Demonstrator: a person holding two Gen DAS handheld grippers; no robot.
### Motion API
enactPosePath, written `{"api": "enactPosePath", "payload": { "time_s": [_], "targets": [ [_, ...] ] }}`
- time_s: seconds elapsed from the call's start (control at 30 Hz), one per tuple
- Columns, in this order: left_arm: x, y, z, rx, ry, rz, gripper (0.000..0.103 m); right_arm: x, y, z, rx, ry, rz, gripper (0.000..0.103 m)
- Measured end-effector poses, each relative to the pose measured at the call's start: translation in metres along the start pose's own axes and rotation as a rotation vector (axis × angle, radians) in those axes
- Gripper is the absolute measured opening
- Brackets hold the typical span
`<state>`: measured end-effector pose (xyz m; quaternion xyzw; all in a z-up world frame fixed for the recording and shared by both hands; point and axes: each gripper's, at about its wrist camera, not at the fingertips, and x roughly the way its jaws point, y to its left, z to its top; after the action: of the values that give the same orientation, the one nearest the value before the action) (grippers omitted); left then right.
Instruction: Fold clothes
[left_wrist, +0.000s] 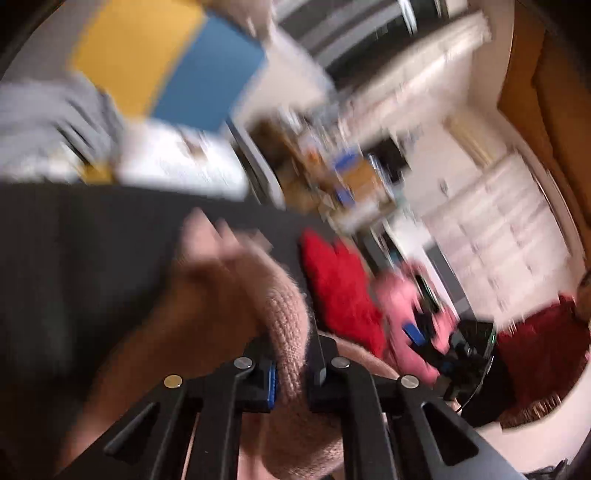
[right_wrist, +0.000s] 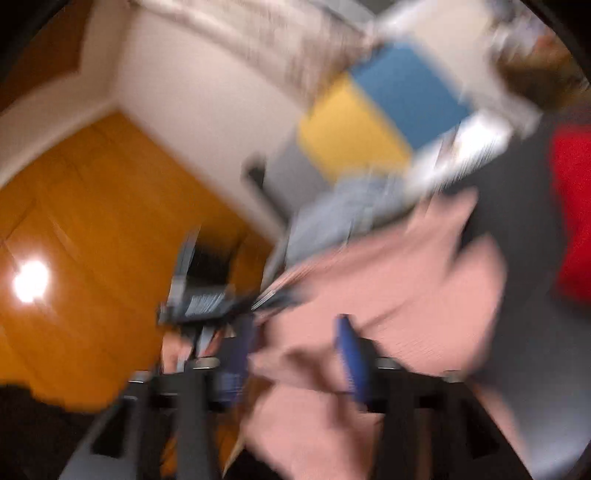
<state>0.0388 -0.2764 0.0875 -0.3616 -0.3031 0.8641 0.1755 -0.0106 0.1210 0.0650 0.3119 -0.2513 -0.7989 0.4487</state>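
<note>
Left gripper (left_wrist: 295, 373) pinches a bunched fold of the pink knit sweater (left_wrist: 258, 317), which drapes forward over the dark table (left_wrist: 74, 240), while right gripper (right_wrist: 295, 354) stands wide, sweater between its jaws, grip unclear through blur.

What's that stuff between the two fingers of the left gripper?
A bunched fold of the pink knitted sweater, pinched between the left gripper fingers. It shows clearly in the left wrist view, despite the blur elsewhere.

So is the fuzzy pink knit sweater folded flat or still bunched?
Bunched: the pink knit sweater rises in a rumpled hump between the left gripper's fingers, clamped.
</note>
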Motion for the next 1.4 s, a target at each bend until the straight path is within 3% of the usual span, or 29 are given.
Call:
{"api": "enactPosePath", "payload": {
  "time_s": [0.07,0.1,0.2,0.27,0.33,0.5,0.6,0.73,0.9,1.0,1.1,1.2,1.3,1.4],
  "targets": [
    [-0.050,0.026,0.010,-0.028,-0.067,0.094,0.009,-0.029,-0.005,0.021,-0.026,-0.116,-0.108,0.099],
    [-0.072,0.040,0.013,-0.045,-0.090,0.143,0.009,-0.028,-0.010,0.020,-0.024,-0.098,-0.149,0.099],
    [-0.126,0.085,0.013,-0.112,-0.114,0.302,0.009,-0.009,-0.029,-0.008,-0.004,0.059,-0.272,0.098],
    [-0.155,0.112,0.009,-0.152,-0.131,0.394,0.003,0.028,-0.044,-0.039,0.004,0.197,-0.325,0.095],
    [-0.178,0.137,0.003,-0.185,-0.154,0.482,0.000,0.058,-0.052,-0.060,0.015,0.279,-0.319,0.089],
    [-0.213,0.165,-0.010,-0.202,-0.197,0.622,0.000,0.122,-0.028,-0.067,-0.072,0.354,-0.233,0.088],
    [-0.196,0.151,-0.026,-0.102,-0.128,0.526,0.010,0.169,-0.014,-0.062,-0.129,0.397,-0.217,0.088],
    [-0.135,0.117,-0.056,0.037,-0.001,0.382,0.021,0.187,-0.023,-0.080,-0.131,0.469,-0.269,0.088],
    [-0.037,0.123,-0.072,0.053,0.179,0.409,0.022,0.167,-0.021,-0.094,-0.111,0.476,-0.268,0.089],
    [-0.001,0.166,-0.073,-0.032,0.283,0.507,0.022,0.168,-0.020,-0.100,-0.154,0.492,-0.265,0.089],
    [-0.001,0.193,-0.064,-0.052,0.275,0.511,0.011,0.174,-0.022,-0.104,-0.273,0.495,-0.325,0.089],
    [0.001,0.204,-0.053,0.044,0.267,0.663,0.007,0.178,-0.034,-0.096,-0.416,0.502,-0.451,0.089],
    [0.012,0.206,-0.041,0.159,0.241,0.833,0.007,0.191,-0.054,-0.073,-0.441,0.507,-0.504,0.090],
    [0.023,0.213,-0.021,0.172,0.212,0.938,0.007,0.206,-0.073,-0.051,-0.471,0.500,-0.568,0.094]
  ]
}}
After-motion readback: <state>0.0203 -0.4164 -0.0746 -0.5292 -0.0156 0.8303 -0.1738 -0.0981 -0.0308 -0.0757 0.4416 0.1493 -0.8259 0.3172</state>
